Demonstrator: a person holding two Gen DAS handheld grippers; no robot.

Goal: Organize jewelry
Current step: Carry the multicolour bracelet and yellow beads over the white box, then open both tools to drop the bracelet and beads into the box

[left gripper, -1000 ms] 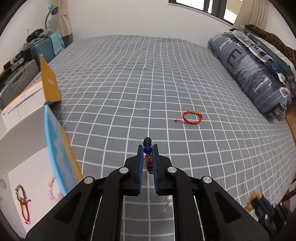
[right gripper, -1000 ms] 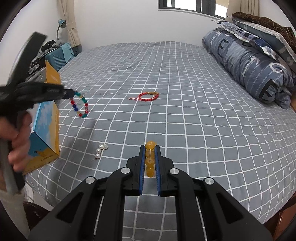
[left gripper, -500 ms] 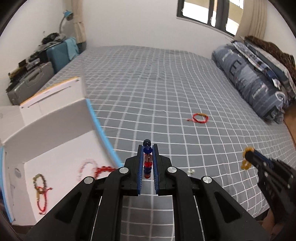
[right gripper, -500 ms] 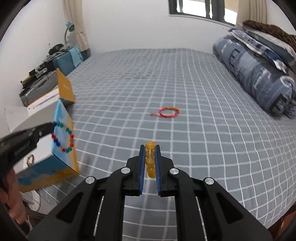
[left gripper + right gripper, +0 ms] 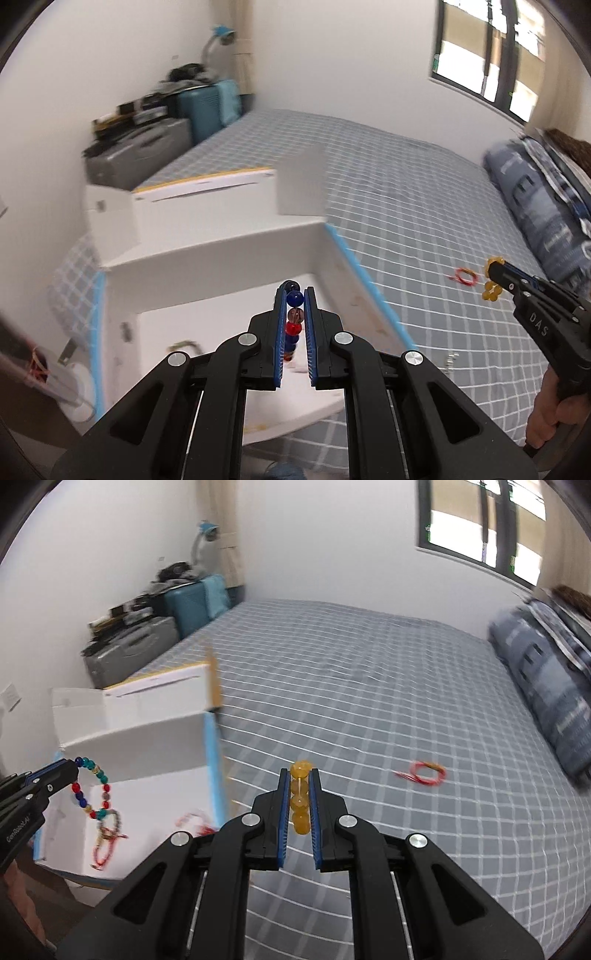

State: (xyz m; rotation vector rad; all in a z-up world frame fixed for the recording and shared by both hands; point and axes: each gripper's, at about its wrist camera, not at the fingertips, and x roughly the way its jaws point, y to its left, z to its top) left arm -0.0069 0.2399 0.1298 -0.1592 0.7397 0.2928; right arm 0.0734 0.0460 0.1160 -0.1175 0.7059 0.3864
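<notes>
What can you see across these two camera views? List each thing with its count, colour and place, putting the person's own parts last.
multicoloured bead bracelet: one; blue, red, teal beads; hanging over the box.
yellow bead bracelet: one, amber, held above the bed.
red cord bracelet: one, red, lying on the bed.
white box: one, white with blue edge, open at the bed's corner, bracelets inside.
bed: one, grey with white grid.
folded quilt: one, dark blue, right side of bed.
suitcases: two, teal and grey, by the wall.
left hand-held gripper: black, shut on the multicoloured bracelet.
right hand-held gripper: black, shut on the yellow bracelet.
</notes>
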